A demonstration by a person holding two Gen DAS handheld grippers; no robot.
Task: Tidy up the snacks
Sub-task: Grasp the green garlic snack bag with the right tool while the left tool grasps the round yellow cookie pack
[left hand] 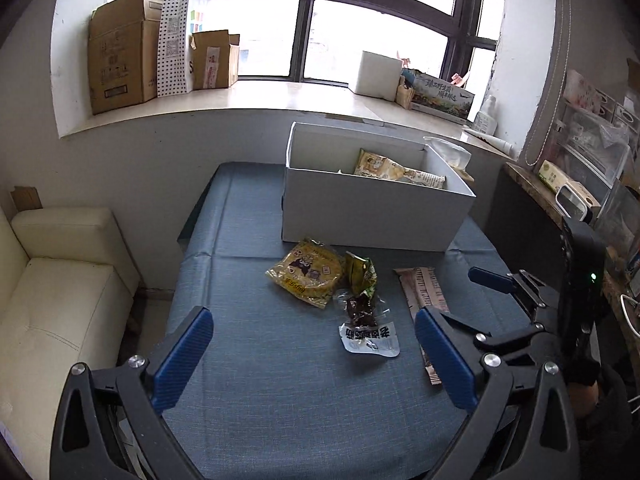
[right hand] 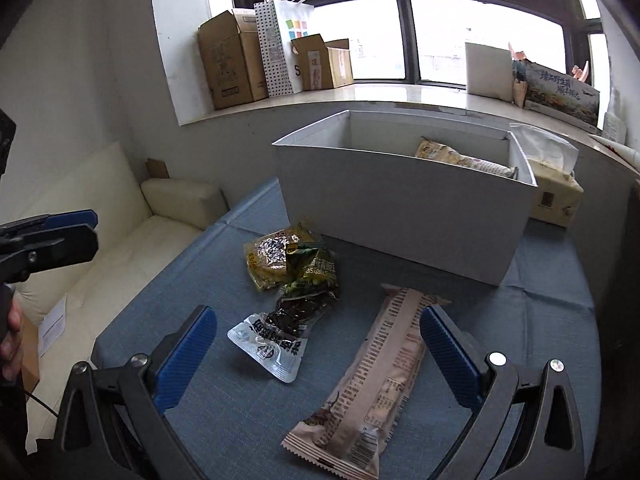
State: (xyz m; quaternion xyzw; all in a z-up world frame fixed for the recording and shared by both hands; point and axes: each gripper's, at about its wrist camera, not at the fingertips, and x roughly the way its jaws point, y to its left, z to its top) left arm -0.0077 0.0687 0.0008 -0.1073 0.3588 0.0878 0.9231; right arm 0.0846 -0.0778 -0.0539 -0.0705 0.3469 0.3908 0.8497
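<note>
A white open box (left hand: 372, 216) (right hand: 400, 216) stands at the far side of the blue-clothed table and holds a yellow snack packet (left hand: 394, 170) (right hand: 460, 158). In front of it lie a yellow round-cake packet (left hand: 306, 276) (right hand: 268, 260), a green packet (left hand: 360, 274) (right hand: 316, 270), a clear packet with dark contents (left hand: 366, 326) (right hand: 280, 336) and a long pink-beige wrapper (left hand: 424, 300) (right hand: 380, 372). My left gripper (left hand: 316, 360) is open and empty, above the table's near part. My right gripper (right hand: 320, 356) is open and empty, its jaws over the clear packet and long wrapper. It also shows in the left wrist view (left hand: 496, 284).
A cream sofa (left hand: 60, 300) (right hand: 120, 240) stands left of the table. A tissue box (right hand: 556, 196) sits right of the white box. Cardboard boxes and bags (left hand: 160, 48) line the windowsill. A cluttered shelf (left hand: 580, 184) runs along the right side.
</note>
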